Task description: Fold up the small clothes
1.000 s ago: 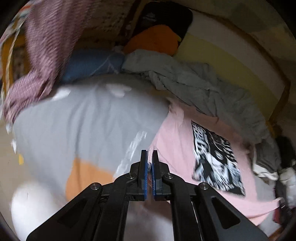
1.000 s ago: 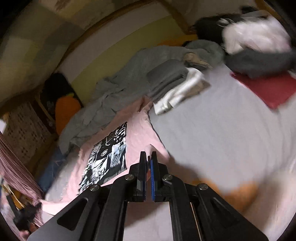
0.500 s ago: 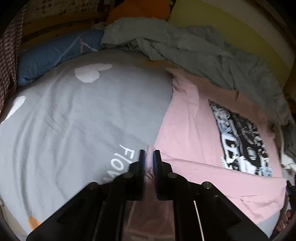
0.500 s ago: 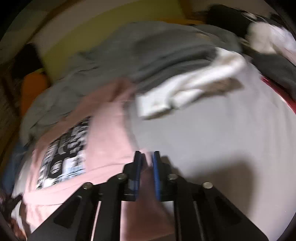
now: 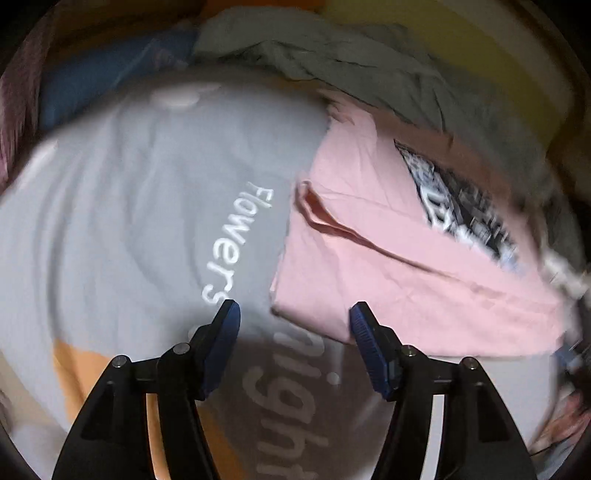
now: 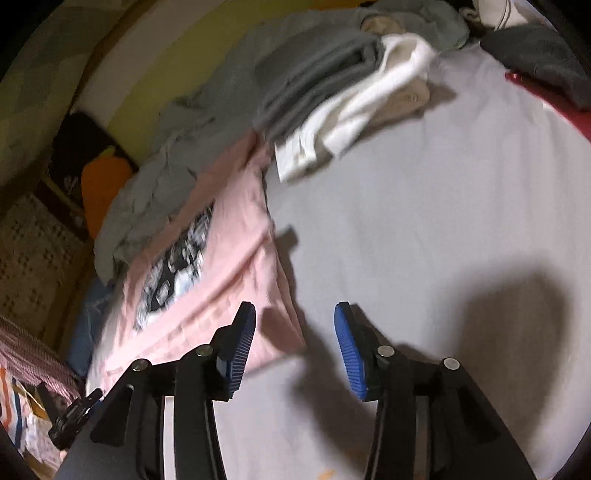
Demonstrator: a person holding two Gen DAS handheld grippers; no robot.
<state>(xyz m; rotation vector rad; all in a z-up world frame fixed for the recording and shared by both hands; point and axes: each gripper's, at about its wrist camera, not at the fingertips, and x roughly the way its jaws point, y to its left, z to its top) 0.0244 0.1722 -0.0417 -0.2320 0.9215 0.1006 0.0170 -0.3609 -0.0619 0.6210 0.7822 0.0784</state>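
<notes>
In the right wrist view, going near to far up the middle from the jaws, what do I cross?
Open right gripper → near corner of the folded pink T-shirt → bare grey bedsheet → white folded garment → dark grey folded garment → crumpled grey-green blanket at the bed's far edge.
</notes>
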